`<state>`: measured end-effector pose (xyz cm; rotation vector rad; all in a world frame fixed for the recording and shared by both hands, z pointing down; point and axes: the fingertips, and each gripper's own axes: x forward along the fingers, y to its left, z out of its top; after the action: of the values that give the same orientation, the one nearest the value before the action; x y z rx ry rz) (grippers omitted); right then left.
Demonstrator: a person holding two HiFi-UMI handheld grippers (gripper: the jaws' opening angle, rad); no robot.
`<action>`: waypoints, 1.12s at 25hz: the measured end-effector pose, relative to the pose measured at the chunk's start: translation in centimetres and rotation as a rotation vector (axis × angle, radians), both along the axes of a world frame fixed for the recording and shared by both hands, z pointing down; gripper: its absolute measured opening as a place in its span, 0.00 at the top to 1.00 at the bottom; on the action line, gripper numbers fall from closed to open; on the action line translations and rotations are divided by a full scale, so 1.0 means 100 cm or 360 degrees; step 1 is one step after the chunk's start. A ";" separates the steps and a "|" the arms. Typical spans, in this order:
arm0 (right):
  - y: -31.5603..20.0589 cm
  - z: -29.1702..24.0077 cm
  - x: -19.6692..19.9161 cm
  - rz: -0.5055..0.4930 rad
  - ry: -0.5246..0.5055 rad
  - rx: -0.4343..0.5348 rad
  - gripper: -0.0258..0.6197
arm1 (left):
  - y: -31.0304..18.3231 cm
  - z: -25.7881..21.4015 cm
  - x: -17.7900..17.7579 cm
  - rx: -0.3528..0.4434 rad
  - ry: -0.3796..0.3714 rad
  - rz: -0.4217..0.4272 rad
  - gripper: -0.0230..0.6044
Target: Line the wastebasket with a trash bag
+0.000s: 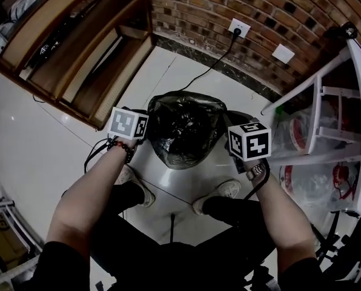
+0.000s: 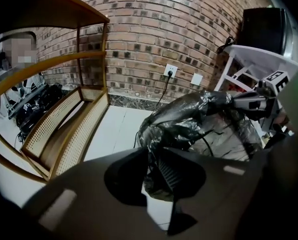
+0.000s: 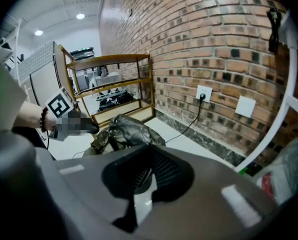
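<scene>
A crumpled black trash bag [image 1: 183, 129] hangs spread between my two grippers above the white floor. It bulges wide and covers whatever stands under it, so no wastebasket shows. My left gripper [image 1: 149, 126] is at the bag's left rim; in the left gripper view the black film [image 2: 189, 119] runs down between its closed jaws [image 2: 161, 171]. At the bag's right rim is my right gripper [image 1: 228, 135]. The right gripper view has its jaws [image 3: 146, 171] shut, with the bag [image 3: 124, 129] reaching right up to them.
A wooden shelf unit [image 1: 77, 47] stands at the left against the brick wall. From a wall socket [image 1: 239, 27] a black cable drops to the floor behind the bag. At the right a white rack [image 1: 326, 96] holds plastic bags. The person's shoes [image 1: 135, 183] are just below the bag.
</scene>
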<state>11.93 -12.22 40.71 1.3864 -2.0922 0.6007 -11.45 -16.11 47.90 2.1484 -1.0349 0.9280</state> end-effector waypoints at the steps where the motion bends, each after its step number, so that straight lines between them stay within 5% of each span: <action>1: -0.003 0.005 0.000 -0.0003 0.0006 -0.0013 0.96 | -0.001 0.002 0.000 0.0005 -0.0007 -0.0006 0.85; 14: -0.037 0.074 -0.010 -0.0077 0.0110 -0.0136 0.89 | -0.021 0.025 -0.009 0.0021 -0.0075 0.0006 0.85; 16: -0.037 0.083 -0.013 -0.0099 0.0111 -0.0163 0.85 | -0.020 0.029 -0.008 -0.0015 -0.0018 -0.0009 0.77; 21: -0.036 0.105 -0.010 -0.0113 0.0116 -0.0230 0.74 | -0.007 0.029 0.013 -0.0198 0.0343 -0.0113 0.61; 28: -0.035 0.133 0.001 -0.0065 0.0057 -0.0337 0.70 | -0.002 0.049 0.007 -0.0263 0.0247 -0.0171 0.65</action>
<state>12.00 -15.72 53.99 1.2236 -1.9608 0.7514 -10.74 -16.35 52.81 1.9740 -0.9530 0.7562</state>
